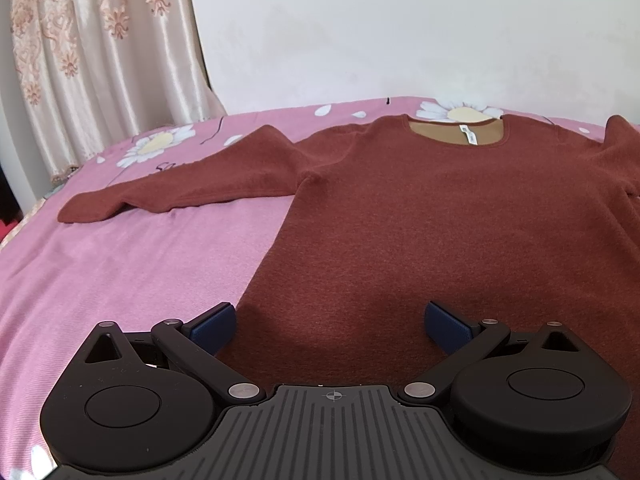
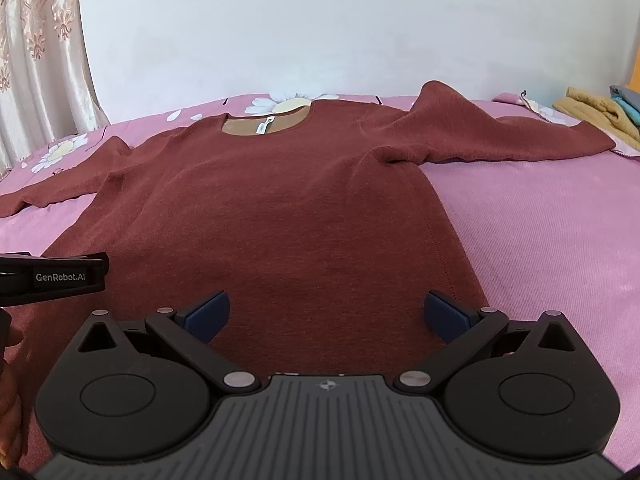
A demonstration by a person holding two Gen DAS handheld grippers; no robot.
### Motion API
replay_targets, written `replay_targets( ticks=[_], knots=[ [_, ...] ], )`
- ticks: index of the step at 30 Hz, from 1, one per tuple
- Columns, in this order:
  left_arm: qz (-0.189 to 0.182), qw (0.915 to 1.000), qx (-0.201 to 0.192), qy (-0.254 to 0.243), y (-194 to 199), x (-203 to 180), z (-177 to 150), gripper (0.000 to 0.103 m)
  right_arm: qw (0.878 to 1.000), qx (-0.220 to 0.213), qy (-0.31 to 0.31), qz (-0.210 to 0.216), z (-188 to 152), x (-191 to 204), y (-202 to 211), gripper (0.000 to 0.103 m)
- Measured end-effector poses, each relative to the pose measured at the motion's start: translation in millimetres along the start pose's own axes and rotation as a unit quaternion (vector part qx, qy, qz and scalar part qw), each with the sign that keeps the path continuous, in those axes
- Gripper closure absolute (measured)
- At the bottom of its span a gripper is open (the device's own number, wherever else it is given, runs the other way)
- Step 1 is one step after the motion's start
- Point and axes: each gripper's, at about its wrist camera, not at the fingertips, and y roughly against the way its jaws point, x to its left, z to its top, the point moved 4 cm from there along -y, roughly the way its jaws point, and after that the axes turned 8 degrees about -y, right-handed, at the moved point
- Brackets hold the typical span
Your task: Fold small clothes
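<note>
A rust-red long-sleeved sweater [image 1: 440,216] lies flat, front up, on a bed covered by a pink sheet [image 1: 120,264] printed with white daisies. The neckline points to 12 o'clock, toward a plain white wall [image 1: 400,32]; the hem lies at 6 o'clock, nearest both claws. A tan inner lining with a small white label [image 1: 464,130] shows inside the neck opening.

Sleeves: one sleeve [image 1: 180,184] extends toward 9 o'clock and rests flat on the sheet, with its cuff near the bed edge. The other sleeve [image 2: 500,136] extends toward 3 o'clock, with a raised fold at the shoulder.

Left claw [image 1: 330,322]: open, jaws spread wide, nothing between the blue pads [image 1: 214,322]. It sits low over the hem at the 9 o'clock corner of the body; one pad stands over the sheet just beside the side edge, the other over the fabric. Contact with the fabric cannot be determined.

Right claw [image 2: 326,314]: open, jaws spread wide, holding nothing. It sits over the hem toward the 3 o'clock side seam, both pads [image 2: 446,314] over fabric.

In the right wrist view, the body of the left unit enters at 9 o'clock, with part of a hand [image 2: 10,400] below it.

Surroundings: a patterned cream curtain [image 1: 88,64] hangs at 10 o'clock. A pile of other clothes [image 2: 596,114], yellow and blue, lies on the bed at 2 o'clock, well apart from the sweater body.
</note>
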Motion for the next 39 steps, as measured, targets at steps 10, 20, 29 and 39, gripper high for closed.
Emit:
replay_targets(
  ticks=[10, 20, 29, 39],
  knots=[
    [0.000, 1.0000, 0.000, 0.000, 0, 0, 0, 0.000, 1.000, 0.001, 0.002, -0.002, 0, 0, -1, 0.000],
    [0.004, 1.0000, -0.002, 0.000, 1, -2, 0, 0.000, 1.000, -0.005, -0.024, 0.018, 0, -9, 2, 0.000],
    [0.005, 1.0000, 0.005, -0.006, 0, -2, 1, 0.000, 0.999, 0.006, -0.024, 0.027, 2, -10, 2, 0.000],
    [-0.013, 0.9992, 0.028, -0.024, -5, -4, 5, 0.000, 0.999, 0.020, -0.023, 0.039, 5, -11, -2, 0.000]
  ],
)
